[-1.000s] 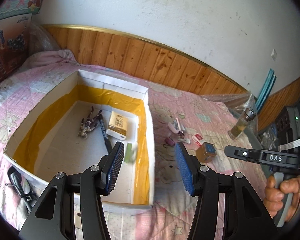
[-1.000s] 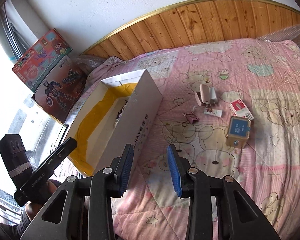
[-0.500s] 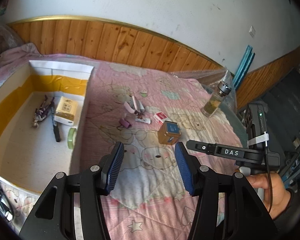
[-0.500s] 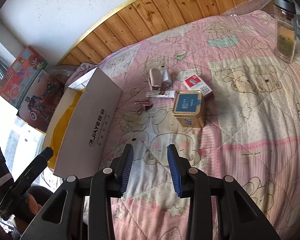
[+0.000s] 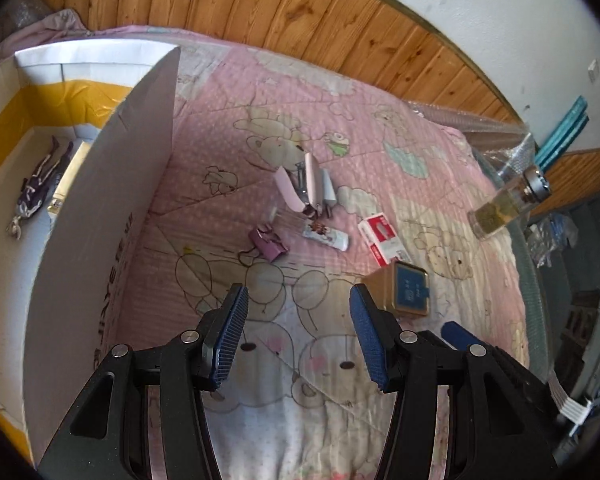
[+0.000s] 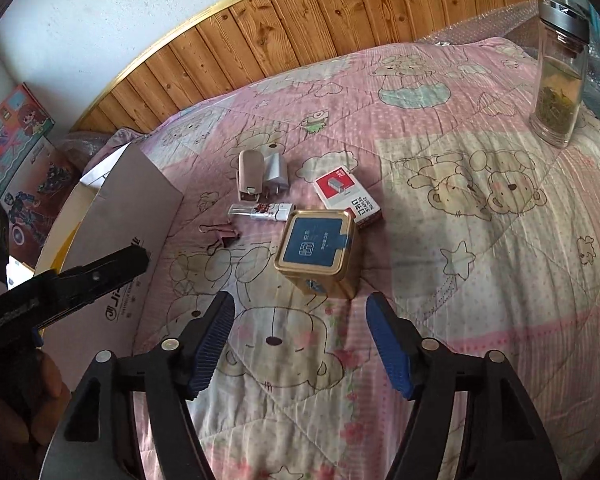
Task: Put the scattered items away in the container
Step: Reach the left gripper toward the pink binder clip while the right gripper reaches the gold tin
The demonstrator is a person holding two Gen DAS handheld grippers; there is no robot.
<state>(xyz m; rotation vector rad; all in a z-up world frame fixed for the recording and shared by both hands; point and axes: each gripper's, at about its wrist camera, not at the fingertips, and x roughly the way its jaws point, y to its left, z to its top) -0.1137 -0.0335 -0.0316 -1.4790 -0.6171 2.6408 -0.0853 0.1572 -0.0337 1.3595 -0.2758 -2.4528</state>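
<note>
Box [image 5: 100, 216] sits on the pink cartoon quilt [image 6: 480, 280] at the left, white cardboard w/ yellow lining inside, a purple figurine [image 5: 36, 184] and a yellowish pack already lying in it. Scattered stuff is just right of the box wall: purple binder clip [image 5: 266, 242], small clear tube [image 6: 262, 211], pink stapler [image 6: 250, 176] touching a white plug adapter [image 6: 276, 170], red-white staple box [image 6: 346, 196], and a gold tin w/ blue lid [image 6: 318, 248] nearest the right gripper [image 6: 300, 340]. Its jaws are opening, spread wide, nothing between them, tin just ahead. Left gripper [image 5: 298, 336] hangs over the quilt near the box wall, jaws also apart and empty. Glass bottle w/ tea leaves [image 6: 558, 80] stands upright well off to the far right, wood-panel wall behind everything.
</note>
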